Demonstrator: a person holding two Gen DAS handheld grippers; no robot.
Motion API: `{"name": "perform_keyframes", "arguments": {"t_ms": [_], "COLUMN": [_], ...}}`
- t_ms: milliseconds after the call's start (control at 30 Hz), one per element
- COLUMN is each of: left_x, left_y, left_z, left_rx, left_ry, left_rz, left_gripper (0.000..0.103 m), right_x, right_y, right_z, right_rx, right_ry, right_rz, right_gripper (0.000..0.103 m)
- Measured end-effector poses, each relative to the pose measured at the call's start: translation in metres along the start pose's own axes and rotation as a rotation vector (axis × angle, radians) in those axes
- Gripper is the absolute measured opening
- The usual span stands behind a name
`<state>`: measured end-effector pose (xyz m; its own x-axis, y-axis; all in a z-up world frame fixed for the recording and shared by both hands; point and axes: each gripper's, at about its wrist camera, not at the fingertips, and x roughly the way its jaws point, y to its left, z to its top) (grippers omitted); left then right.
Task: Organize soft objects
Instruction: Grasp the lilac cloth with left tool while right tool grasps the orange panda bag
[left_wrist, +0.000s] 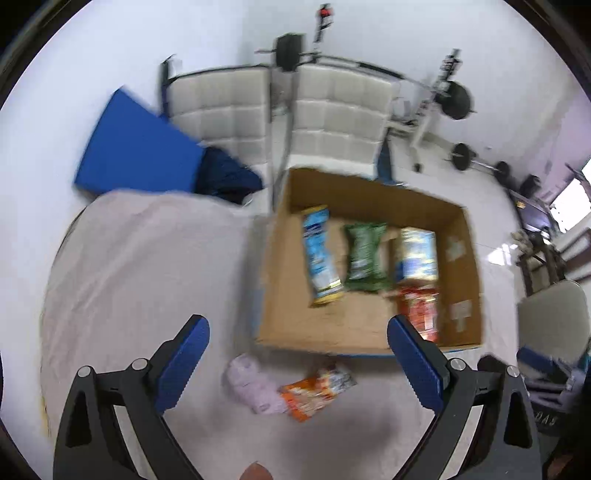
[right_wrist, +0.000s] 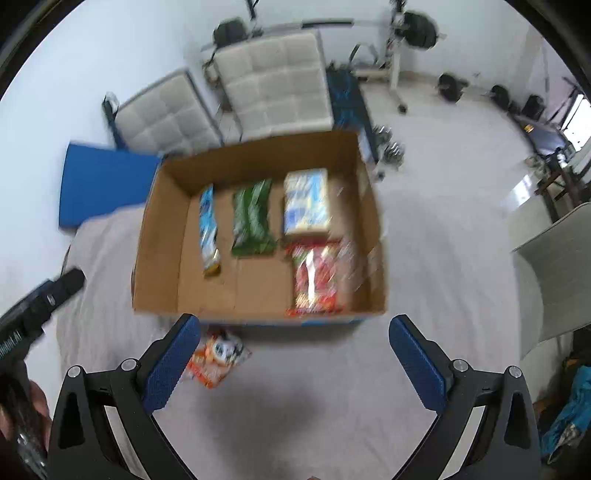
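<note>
Both the left claw (left_wrist: 299, 345) and right claw (right_wrist: 295, 339) gape wide, holding nothing, above the cardboard box (right_wrist: 159, 291).

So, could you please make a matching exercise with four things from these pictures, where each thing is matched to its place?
Things:
1. green crinkly packet
2. narrow light-blue packet
3. red plastic packet
4. orange-and-white snack packet

Places:
A. on the cloth, outside the brown cardboard box
B. box, near right corner
C. box, leftmost
D. box, middle of the far row

Pairs: 1-D, 2-C, 3-B, 4-A
</note>
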<state>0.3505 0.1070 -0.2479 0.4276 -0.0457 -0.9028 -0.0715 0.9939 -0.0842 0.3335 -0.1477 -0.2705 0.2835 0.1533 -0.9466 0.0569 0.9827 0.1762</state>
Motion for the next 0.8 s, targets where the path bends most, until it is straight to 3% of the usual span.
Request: {"name": "perform_keyframes", "arguments": {"t_ms": [133,300,567,667,767,800], "left_x": [0.028,0.061,0.102,0.115,0.128,0.134], "left_y": [0.04,0.08,0.123,0.125,0.123,0.119], "left_z": [-0.026,-0.062,-0.11,-0.118,-0.121,-0.12], "left_rx": [-0.075,-0.166,-0.391,-0.418,-0.417,-0.412], "left_ry": [0.075,0.177,0.318,0.355,0.394,0.403], "left_rz": [0.073,0.127,0.059,0.048,0.009,-0.015], "left_gripper": [0.099,0.099,0.099,0.099,0.099,0.099], "right_x": [0.056,0.131,0.213,0.22,0.219,0.218], "right_y": [0.025,0.043,0.039,0.043,0.047,0.046], "right_z": [-0.022,-0.049,-0.084,-0.092,-0.091,-0.09], "right_rx": [-0.028,0.118,0.562,0.6,0.52,0.501], "right_ry": [0.157,0.328,0.321,0.28,0.298,0.309], "right_rz": [0.066,0.172,0.29,0.276,0.207,0.203], "right_gripper": [0.103,0.103,0.098,0.085,0.052,0.051]}}
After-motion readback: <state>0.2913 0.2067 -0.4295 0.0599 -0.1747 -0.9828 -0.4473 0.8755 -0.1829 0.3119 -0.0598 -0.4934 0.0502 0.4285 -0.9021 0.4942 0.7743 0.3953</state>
